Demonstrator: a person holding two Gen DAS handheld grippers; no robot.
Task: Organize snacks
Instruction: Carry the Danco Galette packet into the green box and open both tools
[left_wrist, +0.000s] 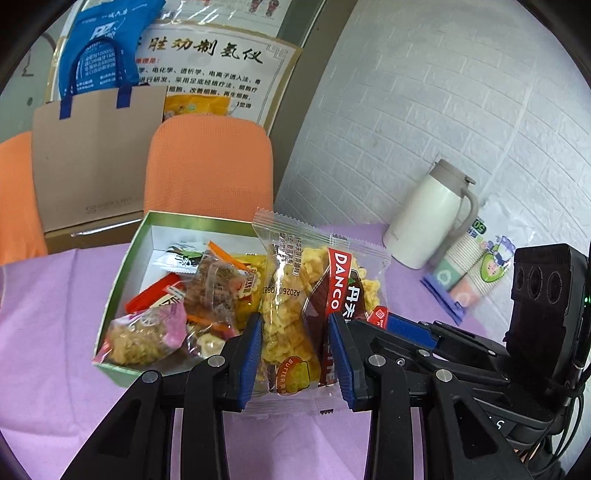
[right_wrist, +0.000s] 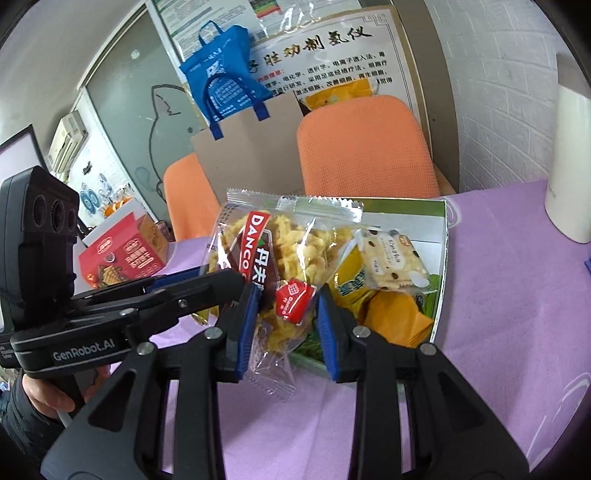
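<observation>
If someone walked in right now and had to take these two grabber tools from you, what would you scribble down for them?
Left gripper: jaws shut on the waffle packet, held up over the near edge of the box.
Right gripper: jaws either side of a small red packet; whether they are clamped is hard to tell.
Box: on the purple cloth, already holding several wrapped snacks.
A white jug and a pack of paper cups stand to the right on the cloth; leave them.
Left to do: lower both packets into the box.
</observation>
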